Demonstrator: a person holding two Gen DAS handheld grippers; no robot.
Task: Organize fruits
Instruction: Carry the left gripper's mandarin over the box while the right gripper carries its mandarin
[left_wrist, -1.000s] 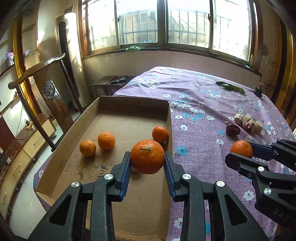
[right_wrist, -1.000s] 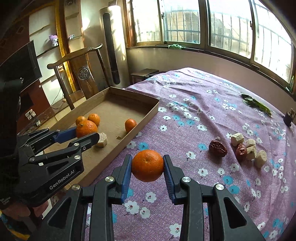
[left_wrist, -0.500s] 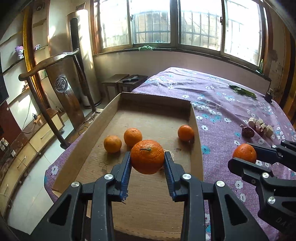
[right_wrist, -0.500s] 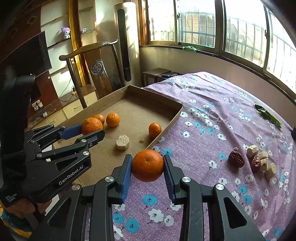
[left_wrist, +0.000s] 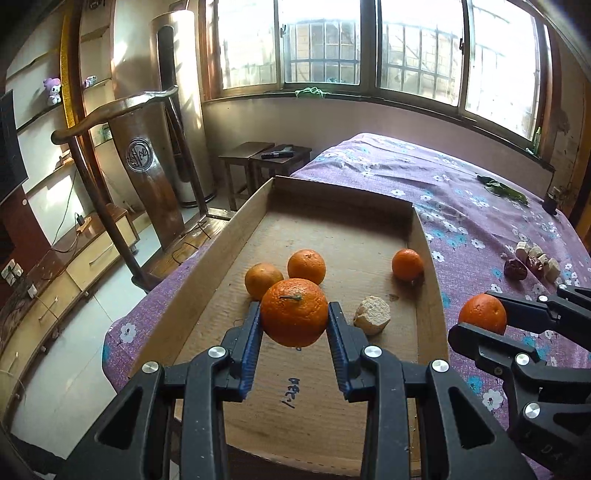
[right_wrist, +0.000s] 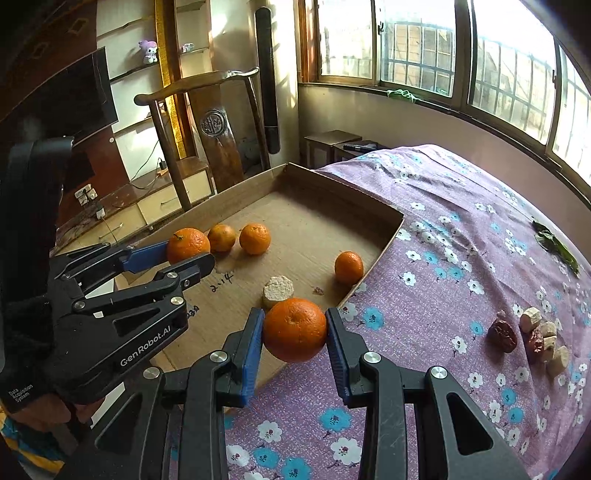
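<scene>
Inside tray (left_wrist: 236, 236): three oranges (left_wrist: 306, 266); both tongs (left_wrist: 294, 314) (right_wrist: 295, 330) grip one; perhaps bread.

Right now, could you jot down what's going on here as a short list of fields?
Left gripper: fingers shut on left orange, held over the cardboard tray
Right gripper: fingers shut on right orange, at the tray's near right edge
Loose oranges in tray: three
Also in tray: pale chunk
On purple floral cloth: dark fruits and pale pieces
</scene>
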